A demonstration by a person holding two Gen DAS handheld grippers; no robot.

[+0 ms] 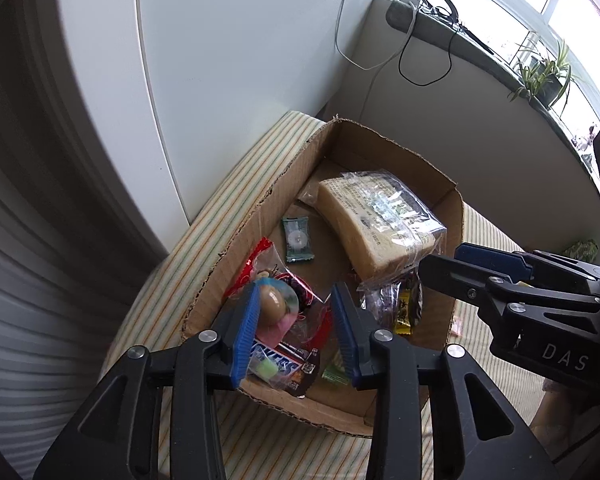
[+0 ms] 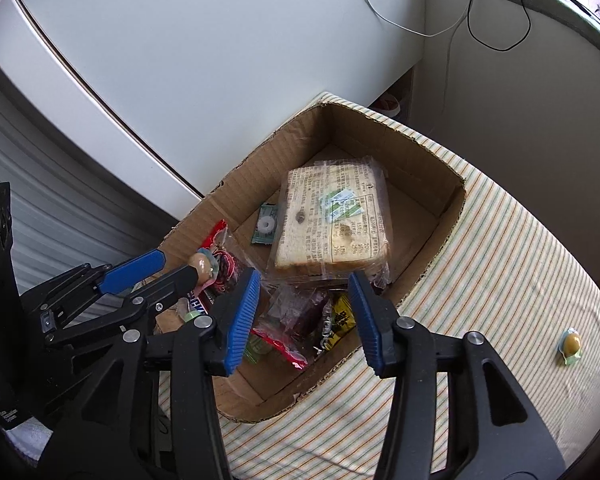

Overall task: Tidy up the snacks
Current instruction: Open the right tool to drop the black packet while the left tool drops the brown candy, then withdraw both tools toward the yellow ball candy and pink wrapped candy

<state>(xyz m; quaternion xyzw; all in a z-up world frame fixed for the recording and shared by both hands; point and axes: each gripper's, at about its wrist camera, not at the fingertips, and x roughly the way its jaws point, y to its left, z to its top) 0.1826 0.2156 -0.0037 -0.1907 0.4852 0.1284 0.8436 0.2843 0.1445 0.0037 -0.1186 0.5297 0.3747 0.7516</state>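
A cardboard box (image 1: 284,184) (image 2: 420,152) holds a bagged bread loaf (image 1: 380,220) (image 2: 332,220), a green candy (image 1: 298,240) (image 2: 266,226), a Snickers bar (image 1: 276,360), a red wrapper (image 1: 256,264) and a yellow packet (image 1: 404,312) (image 2: 340,320). My left gripper (image 1: 296,332) (image 2: 172,264) hangs open over the box's near corner. A small jelly cup (image 1: 274,302) (image 2: 202,264) lies against its left pad, clear of the other pad. My right gripper (image 2: 304,316) (image 1: 452,264) stands open above the dark and yellow packets, with nothing pressed between its pads.
The box sits on a striped cloth (image 2: 520,260). Another jelly cup (image 2: 570,344) lies on the cloth to the right of the box. A white cabinet (image 1: 240,60) stands close behind. Cables (image 1: 420,64) hang from a windowsill with plants (image 1: 540,76).
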